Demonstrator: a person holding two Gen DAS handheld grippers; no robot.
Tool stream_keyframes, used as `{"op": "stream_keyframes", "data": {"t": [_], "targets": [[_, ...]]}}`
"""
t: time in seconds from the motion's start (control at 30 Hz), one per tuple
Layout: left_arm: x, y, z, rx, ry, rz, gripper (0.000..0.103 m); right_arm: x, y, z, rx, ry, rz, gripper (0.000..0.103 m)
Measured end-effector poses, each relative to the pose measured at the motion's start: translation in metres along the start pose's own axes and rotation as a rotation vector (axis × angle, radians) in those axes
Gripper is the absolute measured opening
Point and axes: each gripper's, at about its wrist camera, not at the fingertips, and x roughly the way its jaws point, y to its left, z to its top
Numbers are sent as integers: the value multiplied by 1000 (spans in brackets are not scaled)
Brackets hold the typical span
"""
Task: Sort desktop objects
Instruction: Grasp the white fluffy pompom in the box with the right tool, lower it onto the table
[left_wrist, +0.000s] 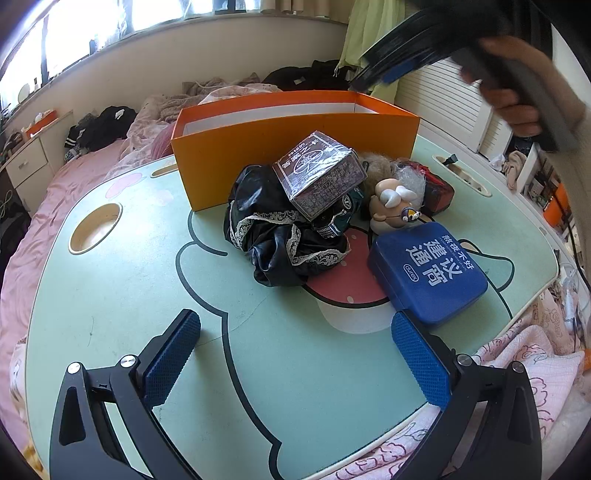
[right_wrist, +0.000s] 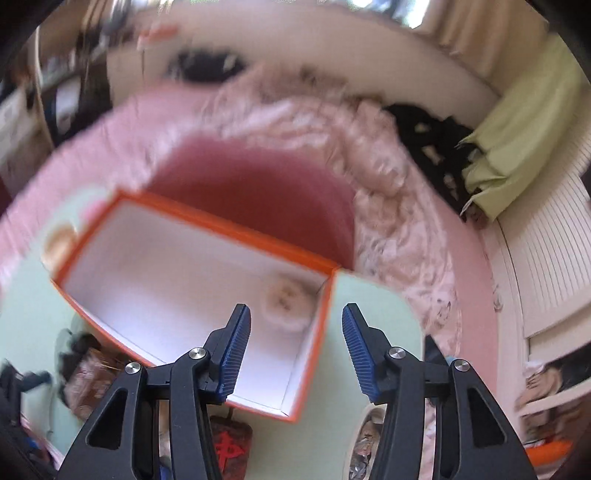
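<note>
Left wrist view: hovering low over the near edge of the mint-green worktop (left_wrist: 110, 295), left gripper (left_wrist: 295, 354) with its fingers (left_wrist: 171, 356) spread wide and nothing between them. Lying just ahead, a pile still waiting to be sorted: crumpled black lace-trimmed cloth (left_wrist: 280, 240), a dark patterned box (left_wrist: 319, 173) tilted on top of it, a small bald figurine (left_wrist: 393, 205), a red pouch (left_wrist: 437, 190) behind that, and a blue tin (left_wrist: 428, 271) nearest the right-hand finger. Standing behind the pile, touching or nearly touching the cloth, the orange box (left_wrist: 295, 136), serving as the bin. Passing blurred across the upper right corner, high above that bin, a person's hand (left_wrist: 517, 92) carrying the right gripper. Right wrist view: looking steeply down into the orange box (right_wrist: 314, 332), heavily smeared; right gripper (right_wrist: 295, 328) with fingers (right_wrist: 236, 350) partly spread, gripping nothing. Resting inside on the white floor near the right-hand corner, a pale fluffy ball (right_wrist: 286, 299); rest of the interior looking bare. Judging the step: one drop apparently finished, pile largely untouched. Next move probably calling for steering down to the tilted patterned box or the blue tin, and widening the fingers enough to straddle it.
</note>
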Motion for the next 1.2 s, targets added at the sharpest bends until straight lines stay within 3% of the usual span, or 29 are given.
{"op": "stream_keyframes", "data": {"t": [0.07, 0.27, 0.37, 0.4, 0.43, 0.5, 0.57, 0.8, 0.93, 1.1, 1.2], "targets": [[0, 0, 0, 0, 0, 0, 103, 20, 9, 5, -39, 50, -45, 48], [0, -1, 0, 0, -1, 0, 103, 72, 13, 6, -72, 197, -114, 30], [-1, 0, 1, 3, -1, 0, 103, 80, 27, 1, -165, 176, -203, 29], [-1, 0, 2, 3, -1, -1, 103, 79, 27, 1, -162, 172, -193, 21], [-1, 0, 2, 1, -2, -2, 103, 79, 27, 0, -166, 176, -163, 12], [-2, 0, 3, 2, -2, -2, 103, 76, 21, -1, -134, 172, -111, 11], [-2, 0, 3, 1, -2, -3, 103, 68, 7, -2, -56, 158, -2, 11], [-2, 0, 2, 1, -3, -3, 103, -41, -29, -34, 164, -129, 403, 11], [-2, 0, 2, 2, -3, -3, 103, -82, -15, -88, 158, -212, 447, 11], [-1, 0, 2, 2, -3, -3, 103, -65, 5, -142, 215, -165, 485, 11], [-1, 0, 2, 2, -3, -4, 103, -55, 15, -161, 238, -136, 457, 12]]}}
